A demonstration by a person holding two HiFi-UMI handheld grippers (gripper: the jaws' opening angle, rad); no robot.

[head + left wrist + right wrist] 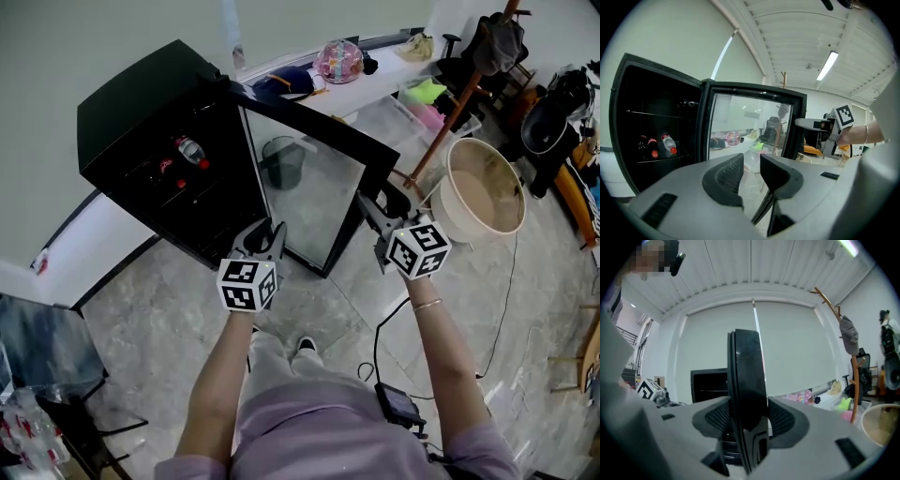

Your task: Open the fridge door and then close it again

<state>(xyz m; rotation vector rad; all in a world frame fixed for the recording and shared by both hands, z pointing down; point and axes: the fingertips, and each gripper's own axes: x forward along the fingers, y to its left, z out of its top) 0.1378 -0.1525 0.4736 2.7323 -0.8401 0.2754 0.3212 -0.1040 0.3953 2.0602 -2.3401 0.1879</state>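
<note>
1. Step: the fridge door (309, 187) stood swung wide off the fridge (141, 122), roughly square to its front. The opening half looked done, so the closing swing was judged next.
2. Right tool (373, 214): clamped on the free edge of the fridge door, the side farthest from the fridge hinge. In the right gripper view the door edge (746, 380) ran upright between both pads.
3. Left tool (265, 236): jaws a little apart with nothing between them. It sat in front of the fridge opening, on the inner side of the door, and touched nothing.
4. Next move, as a judgement:
   - Keep the right clamp on the edge.
   - Push the door in an arc about the fridge hinge until it meets the fridge front.
   - The wrist should follow the arc so the pads do not twist off the thin edge.
   - The left tool looked to be in the door's sweep and should clear out first.
5. Contents: bottles (187, 150) with red caps lay on a shelf inside the fridge.
6. Writing:
   - The bottle labels were red but too small to read.
   - No brand was legible on the fridge.
   - The tool cubes carried only black-and-white square markers.
</note>
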